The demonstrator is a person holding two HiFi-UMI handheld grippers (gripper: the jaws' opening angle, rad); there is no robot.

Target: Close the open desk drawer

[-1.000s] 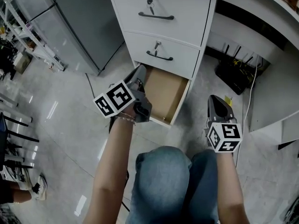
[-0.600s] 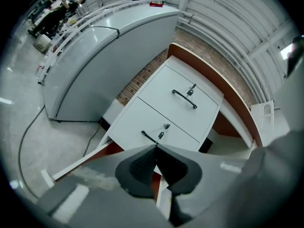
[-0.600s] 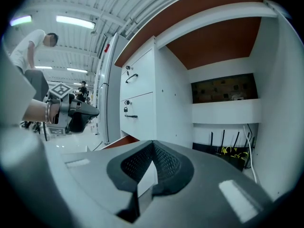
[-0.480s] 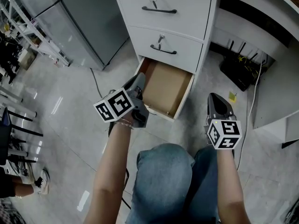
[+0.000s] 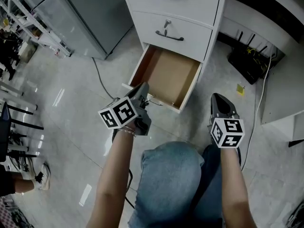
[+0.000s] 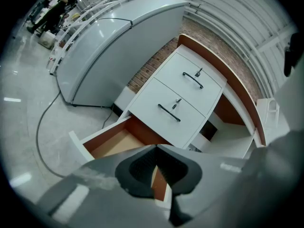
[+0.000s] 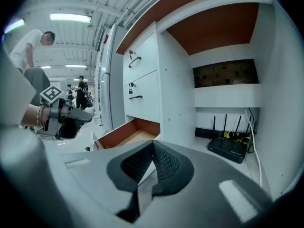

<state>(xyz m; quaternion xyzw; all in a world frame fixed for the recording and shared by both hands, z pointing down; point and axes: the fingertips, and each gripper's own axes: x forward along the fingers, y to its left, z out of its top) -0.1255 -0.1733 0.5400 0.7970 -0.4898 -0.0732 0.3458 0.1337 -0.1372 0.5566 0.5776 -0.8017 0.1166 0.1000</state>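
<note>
On your left gripper (image 6: 156, 147) the fingers (image 6: 137, 170) were pressed together at the tips, with nothing caught between them. On your right gripper (image 7: 153, 144) the fingers (image 7: 167, 167) met the same way and were just as empty.

In the head view, your left gripper (image 5: 142, 86) pointed at the open drawer (image 5: 168, 75). Its tip lay over the left end of the drawer's white front panel (image 5: 154, 99), but no view settled whether it was touching. Your right gripper (image 5: 219, 97) hung well to the right of the drawer, over bare floor (image 5: 71, 103), and touched nothing.

The drawer was the lowest of three in the white pedestal (image 5: 218, 13). It stood pulled far out, showing its bare brown bottom and reddish-brown side walls. The two upper drawers (image 5: 173, 30) sat flush, each with a black handle (image 5: 169, 36).

From your right gripper view, the drawer (image 7: 126, 136) jutted out at floor level, and your left hand (image 7: 45, 120) was holding its gripper just in front of it.

A black router (image 5: 249, 63) sat on the floor under the desk to the right. A dark cable (image 5: 97, 77) ran across the floor past a tall grey cabinet (image 5: 90, 18) on the left. Your knees (image 5: 171, 175), in blue jeans, were between your two arms.
</note>
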